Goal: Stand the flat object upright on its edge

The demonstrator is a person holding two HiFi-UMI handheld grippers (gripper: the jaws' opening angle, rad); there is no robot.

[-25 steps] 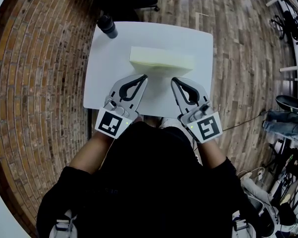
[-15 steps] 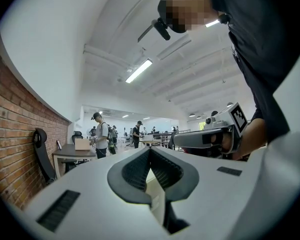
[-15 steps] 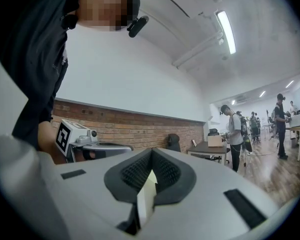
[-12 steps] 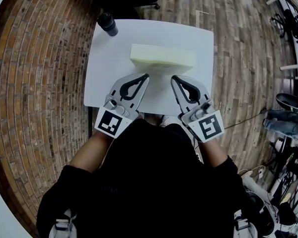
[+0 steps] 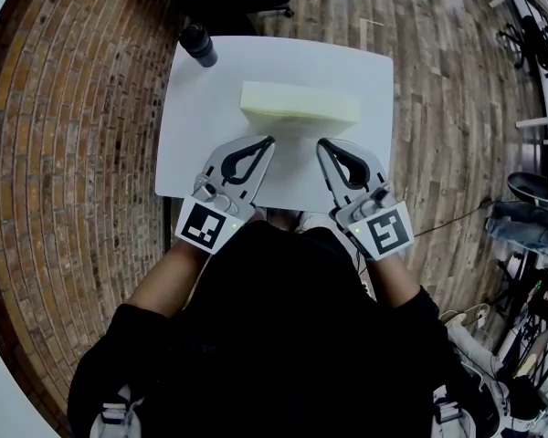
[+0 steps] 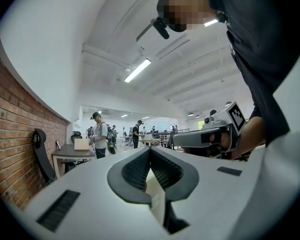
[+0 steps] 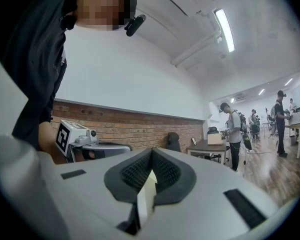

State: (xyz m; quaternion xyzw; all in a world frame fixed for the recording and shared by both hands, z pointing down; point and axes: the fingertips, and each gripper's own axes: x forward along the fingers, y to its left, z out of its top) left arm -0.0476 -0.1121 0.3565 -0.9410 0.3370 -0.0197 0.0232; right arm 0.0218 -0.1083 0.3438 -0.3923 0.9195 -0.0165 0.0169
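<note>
Surface: white table [image 5: 187,144], dark cup [image 5: 199,46] at its far left corner
Object: pale yellow slab [image 5: 299,103] lies flat (so it seems) mid-table, just beyond both tips
Left gripper [image 5: 268,140]: closed, empty
Right gripper [image 5: 320,143]: closed, empty
Risk: levering one edge with closed tips may skid the slab away or tip it over

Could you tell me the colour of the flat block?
Pale yellow block, clearest in the head view.
</note>
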